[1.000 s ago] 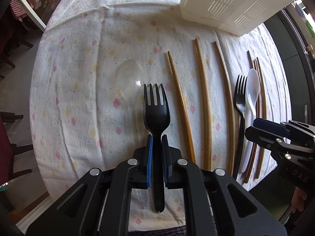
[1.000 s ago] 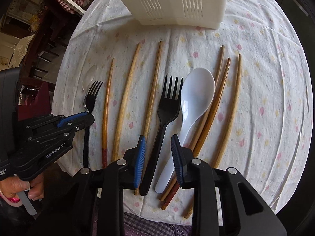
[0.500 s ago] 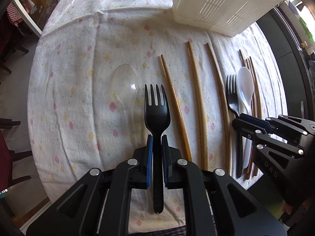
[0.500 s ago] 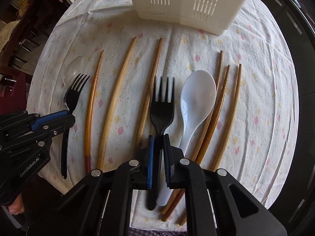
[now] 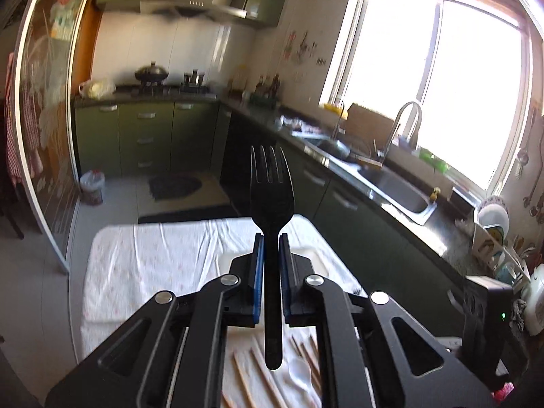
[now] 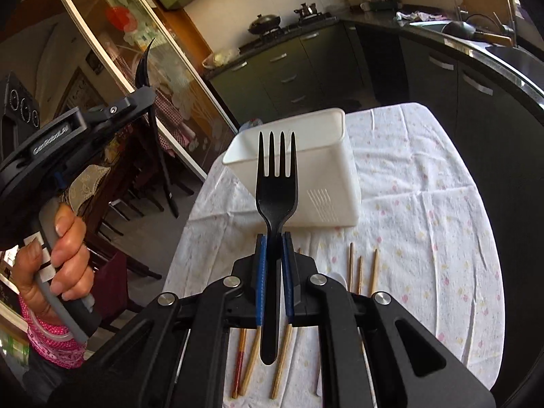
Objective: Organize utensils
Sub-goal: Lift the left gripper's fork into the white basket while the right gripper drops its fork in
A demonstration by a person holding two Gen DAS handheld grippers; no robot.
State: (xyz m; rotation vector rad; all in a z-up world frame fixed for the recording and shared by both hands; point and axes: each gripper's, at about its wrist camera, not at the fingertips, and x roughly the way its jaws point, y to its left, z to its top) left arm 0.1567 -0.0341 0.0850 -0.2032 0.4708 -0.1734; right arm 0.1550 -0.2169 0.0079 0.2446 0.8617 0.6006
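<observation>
While my left hand-held gripper [image 5: 270, 268] clamps one black fork [image 5: 272, 190], my right hand-held gripper [image 6: 274, 272] clamps another fork [image 6: 277, 183], white basket [image 6: 326, 176] at twelve o'clock

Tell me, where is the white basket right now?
In the right wrist view the white basket sits on the flowered tablecloth at the table's far end, beyond the chopsticks and behind the black fork held by the right gripper.

kitchen | green cabinets [image 5: 146, 136] | bright window [image 5: 435, 78] | steel sink [image 5: 401, 193] | pale tiled floor [image 5: 112, 210]
</observation>
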